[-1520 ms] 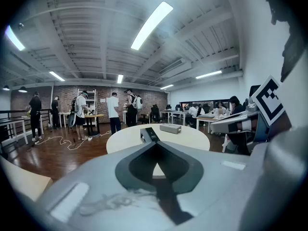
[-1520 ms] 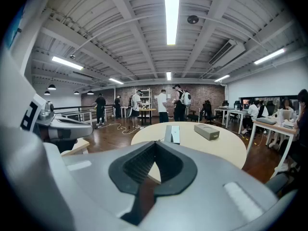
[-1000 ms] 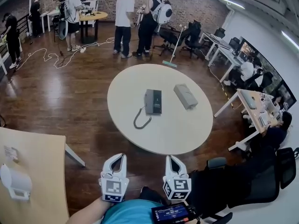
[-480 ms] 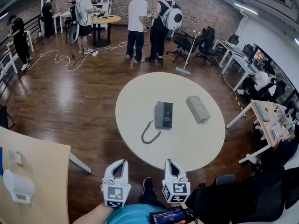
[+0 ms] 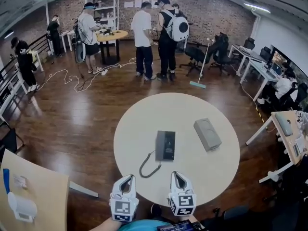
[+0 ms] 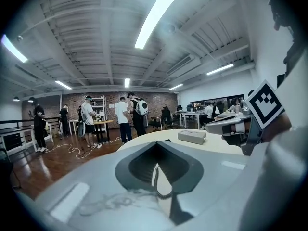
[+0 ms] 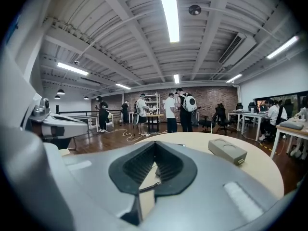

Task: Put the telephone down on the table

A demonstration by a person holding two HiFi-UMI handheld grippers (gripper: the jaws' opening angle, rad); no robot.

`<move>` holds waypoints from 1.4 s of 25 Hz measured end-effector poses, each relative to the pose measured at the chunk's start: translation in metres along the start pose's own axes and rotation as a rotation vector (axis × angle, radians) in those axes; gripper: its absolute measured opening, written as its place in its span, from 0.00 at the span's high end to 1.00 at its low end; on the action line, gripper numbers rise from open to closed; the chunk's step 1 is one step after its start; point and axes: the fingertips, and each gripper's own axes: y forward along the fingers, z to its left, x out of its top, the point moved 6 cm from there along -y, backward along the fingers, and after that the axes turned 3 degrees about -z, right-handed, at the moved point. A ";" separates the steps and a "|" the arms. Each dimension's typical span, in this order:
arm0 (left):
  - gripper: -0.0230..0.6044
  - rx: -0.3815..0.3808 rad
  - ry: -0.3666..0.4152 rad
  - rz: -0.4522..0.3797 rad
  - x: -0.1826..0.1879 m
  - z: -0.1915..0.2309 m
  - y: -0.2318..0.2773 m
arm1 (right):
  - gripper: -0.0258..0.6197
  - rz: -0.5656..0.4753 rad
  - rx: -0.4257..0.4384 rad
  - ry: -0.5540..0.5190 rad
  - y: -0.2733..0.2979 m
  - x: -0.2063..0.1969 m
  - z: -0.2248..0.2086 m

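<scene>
- The telephone (image 5: 165, 145) lies flat on the round bench (image 5: 139, 124), a little on the near side of its middle. Its coiled cord (image 5: 149, 166) curls off towards the near rim.
- A grey box (image 5: 207, 134) with two round recesses on top sits on the same bench to the right of the telephone, apart from it (it seems to have no part in the job).
- The left tongs (image 5: 129, 178) are closed tip to tip and hold nothing. Their own view shows only the cord and the bench top through the gap behind the meeting tips.
- The right tongs (image 5: 175, 175) are likewise pressed together and empty, with the telephone ahead of them and slightly to the left.
- Both tongs hover side by side at the near rim of the bench, pointing across it towards the telephone, and touch neither it nor the cord.
- Step in hand, as I judge it: an approach, with no grasp begun. The telephone already rests on the bench, so either it has first to be taken up or there is little left to do.
- If it is to be lifted, the next move calls for one pair of tongs to open wide enough for the body, come in over the cord without snagging it, and close across the narrower sides.
</scene>
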 end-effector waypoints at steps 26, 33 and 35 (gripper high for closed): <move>0.94 0.033 -0.017 0.118 -0.027 -0.019 0.195 | 0.68 0.257 0.402 0.154 0.157 -0.064 -0.141; 0.94 0.011 -0.030 0.225 -0.058 -0.014 0.228 | 0.58 0.462 0.553 0.246 0.206 -0.105 -0.149; 0.94 0.007 -0.035 0.254 -0.065 -0.009 0.237 | 0.56 0.513 0.585 0.273 0.218 -0.113 -0.147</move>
